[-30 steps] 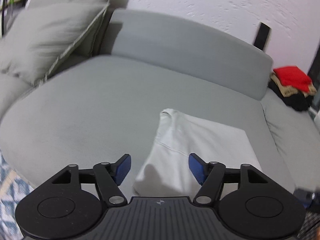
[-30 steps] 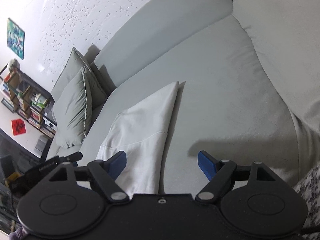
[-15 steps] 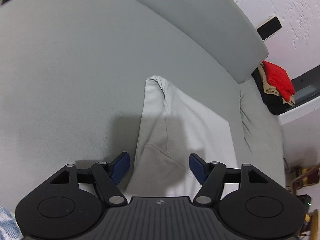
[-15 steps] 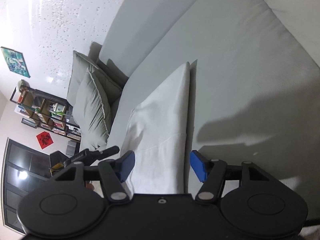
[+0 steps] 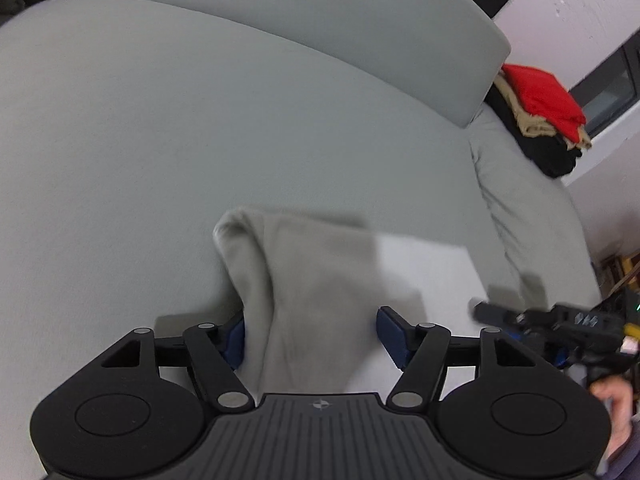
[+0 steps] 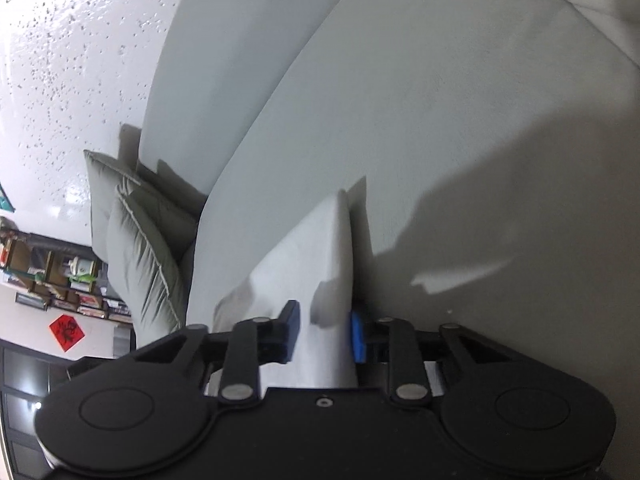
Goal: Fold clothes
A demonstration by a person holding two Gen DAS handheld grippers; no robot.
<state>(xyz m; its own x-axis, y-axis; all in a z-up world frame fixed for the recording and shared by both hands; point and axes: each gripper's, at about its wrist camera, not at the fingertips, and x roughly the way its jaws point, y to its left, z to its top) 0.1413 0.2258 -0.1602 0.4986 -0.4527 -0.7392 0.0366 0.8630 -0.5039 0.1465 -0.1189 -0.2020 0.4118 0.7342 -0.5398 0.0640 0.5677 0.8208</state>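
Soft grey sofa [image 5: 200, 128] holds a folded white cotton garment [image 5: 312, 300]. Right gripper [image 6: 324, 332] is closing around its edge; left gripper [image 5: 310, 332] stands open around its corner. A thin pinch could slip off.

A wide grey sofa [image 5: 200, 128] with a curved backrest [image 5: 320, 32] fills the room's middle. Behind it stands a white speckled wall [image 6: 72, 60]. Two grey cushions [image 6: 136, 240] lean at the sofa's left end, near a bookshelf [image 6: 60, 280].

Grey sofa [image 5: 200, 128] under my view, two grey cushions [image 6: 136, 240] at its end, bookshelf [image 6: 60, 280] beyond (cluttered), red paper square [image 6: 67, 329], speckled white wall [image 6: 80, 60]
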